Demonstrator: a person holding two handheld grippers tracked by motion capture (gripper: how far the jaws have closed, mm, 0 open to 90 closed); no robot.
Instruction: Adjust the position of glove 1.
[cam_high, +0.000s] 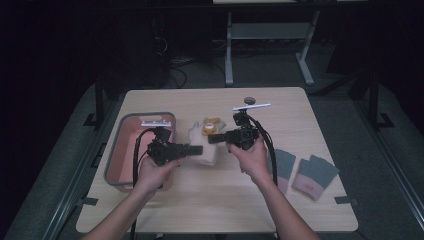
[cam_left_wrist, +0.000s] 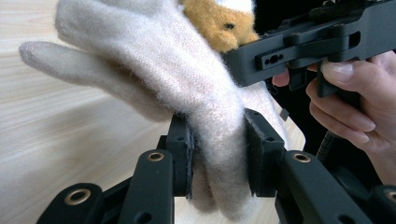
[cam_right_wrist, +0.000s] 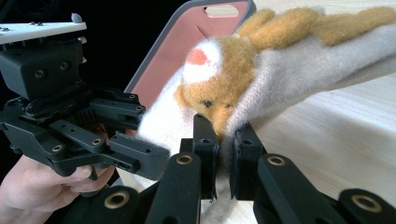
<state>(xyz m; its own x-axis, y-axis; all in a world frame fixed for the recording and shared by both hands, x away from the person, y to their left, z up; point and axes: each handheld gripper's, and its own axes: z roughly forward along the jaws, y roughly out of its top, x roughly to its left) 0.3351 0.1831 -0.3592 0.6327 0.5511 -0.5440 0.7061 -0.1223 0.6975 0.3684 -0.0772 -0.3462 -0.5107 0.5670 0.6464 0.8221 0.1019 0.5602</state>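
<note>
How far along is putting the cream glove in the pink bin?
Done: the left gripper and right gripper are both shut on the cream glove, which looks lifted beside the pink bin. Left: getting it into the bin, which looks empty, then likely the two grey gloves on the table.

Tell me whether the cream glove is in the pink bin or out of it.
Out. The cream glove hangs between the left gripper and right gripper, both shut on it, beside the pink bin, above the table.
</note>
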